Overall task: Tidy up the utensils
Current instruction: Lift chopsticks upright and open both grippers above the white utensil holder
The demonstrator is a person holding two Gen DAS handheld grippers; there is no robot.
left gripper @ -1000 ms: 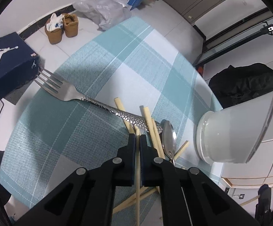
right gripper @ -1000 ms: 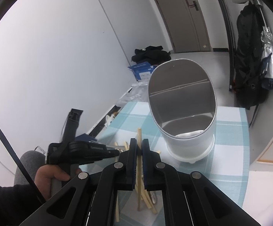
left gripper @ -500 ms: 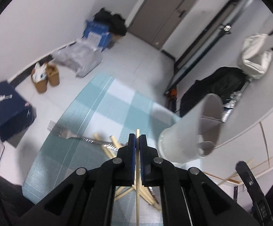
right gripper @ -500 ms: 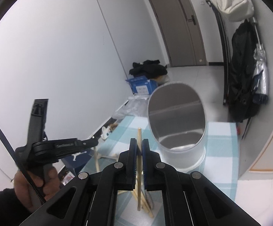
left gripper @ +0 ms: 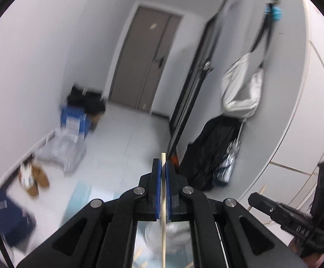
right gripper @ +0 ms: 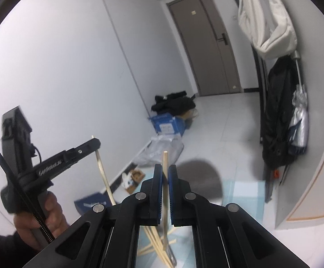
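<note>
In the left wrist view my left gripper is shut on a pale wooden chopstick that runs upright between the blue pads. Under it the white utensil holder shows blurred. My right gripper is shut on a second chopstick, raised above several loose chopsticks on the teal checked cloth. The holder's grey mouth lies just behind the right fingers. The right wrist view also catches the left gripper in a hand at the left, its chopstick hanging down.
On the floor beyond the table are brown shoes, a plastic bag, blue boxes and a dark box. A black bag and umbrella lean at the right wall. A door stands far back.
Both grippers have risen, each with its chopstick. The left one rolled and tipped up, so the fork, the loose chopsticks and most of the cloth have dropped out of its view.
</note>
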